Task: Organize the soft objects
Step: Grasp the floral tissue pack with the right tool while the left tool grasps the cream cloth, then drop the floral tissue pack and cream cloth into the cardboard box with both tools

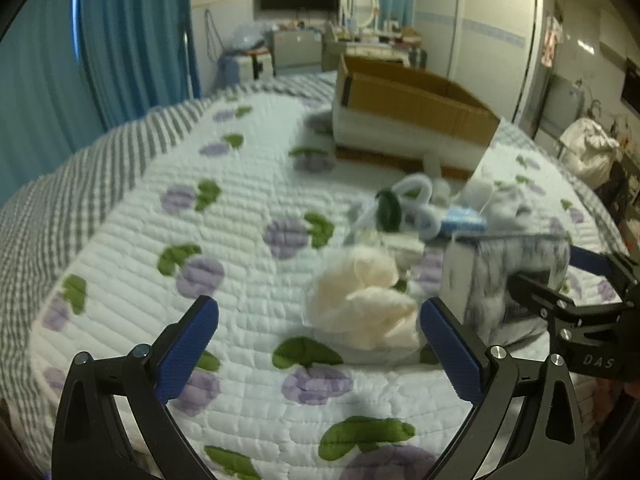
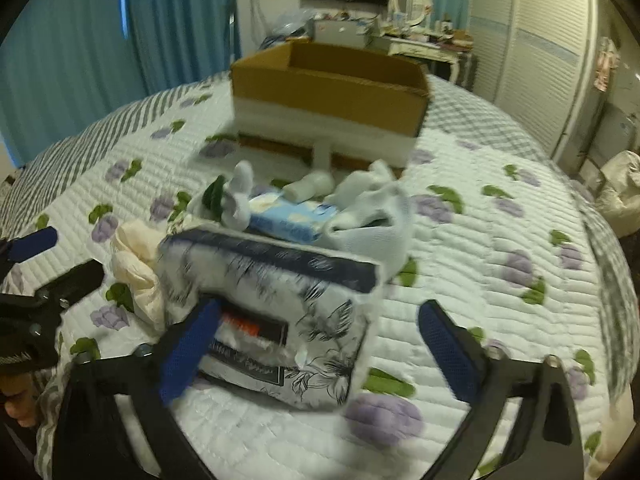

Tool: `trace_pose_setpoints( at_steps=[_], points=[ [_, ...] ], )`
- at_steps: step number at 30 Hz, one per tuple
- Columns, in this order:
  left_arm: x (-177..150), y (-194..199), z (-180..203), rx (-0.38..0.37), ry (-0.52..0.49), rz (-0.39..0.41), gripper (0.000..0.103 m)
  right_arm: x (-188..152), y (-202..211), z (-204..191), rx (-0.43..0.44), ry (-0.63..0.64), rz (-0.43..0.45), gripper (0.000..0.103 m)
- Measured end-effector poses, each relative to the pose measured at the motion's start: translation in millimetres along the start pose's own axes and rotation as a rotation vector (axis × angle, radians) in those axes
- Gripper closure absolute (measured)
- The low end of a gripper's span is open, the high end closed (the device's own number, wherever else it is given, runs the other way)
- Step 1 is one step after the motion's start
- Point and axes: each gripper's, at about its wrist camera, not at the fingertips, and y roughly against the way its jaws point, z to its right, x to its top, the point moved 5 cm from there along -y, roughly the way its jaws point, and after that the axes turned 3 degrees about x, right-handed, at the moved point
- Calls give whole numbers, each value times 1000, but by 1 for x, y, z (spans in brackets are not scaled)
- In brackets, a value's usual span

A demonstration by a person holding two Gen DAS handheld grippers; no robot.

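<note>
Leaf-print tissue pack (image 2: pixel 276 320) lies on the bed (image 2: pixel 500 320), before the cardboard box (image 2: pixel 328 88). Right tool (image 2: pixel 320 352) gapes wide around it, gripping nothing; left tool (image 1: pixel 320 352) open, empty. Risk: off-centre closure could pinch film and slip.

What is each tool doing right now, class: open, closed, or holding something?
Left tool: open, holding nothing, above the quilt.
Right tool: open, its fingers astride the leaf-print pack, not clamped on it.
</note>
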Motion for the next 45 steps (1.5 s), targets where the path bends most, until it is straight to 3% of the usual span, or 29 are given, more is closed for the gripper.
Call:
trace_pose_setpoints(
  at_steps=[6, 8, 13, 16, 18, 20, 22, 23, 24, 29, 36, 45],
  points=[
    [-3, -16, 1, -43, 17, -47, 1, 1, -7, -7, 54, 14, 0, 34],
    [-3, -21, 4, -52, 12, -61, 2, 2, 1, -4, 77, 4, 16, 48],
    [-3, -36, 23, -79, -51, -111, 10, 8, 24, 21, 102, -22, 70, 54],
    [-1, -48, 33, -87, -97, -141, 27, 12, 32, 38, 110, -59, 92, 54],
    [0, -56, 34, -80, -104, -166, 32, 14, 34, 47, 108, -73, 105, 54],
    [-2, -65, 33, -99, -93, -201, 59, 16, 34, 51, 119, -82, 109, 54],
    [-4, -65, 30, -109, -80, -206, 64, 16, 34, 51, 127, -81, 110, 54],
    [-4, -61, 29, -117, -80, -199, 75, 15, 33, 51, 130, -79, 110, 54],
    [-3, -57, 29, -122, -78, -196, 79, 14, 34, 51, 134, -79, 110, 54],
    [4, -22, 23, -141, -51, -152, 79, 13, 48, 53, 157, -87, 132, 54],
    [31, 43, 32, -125, -51, -31, 79, 25, 97, 58, 171, -84, 219, 54],
    [118, 90, 61, -122, -64, 147, 79, 104, 153, 70, 143, -26, 386, 54]
  ],
)
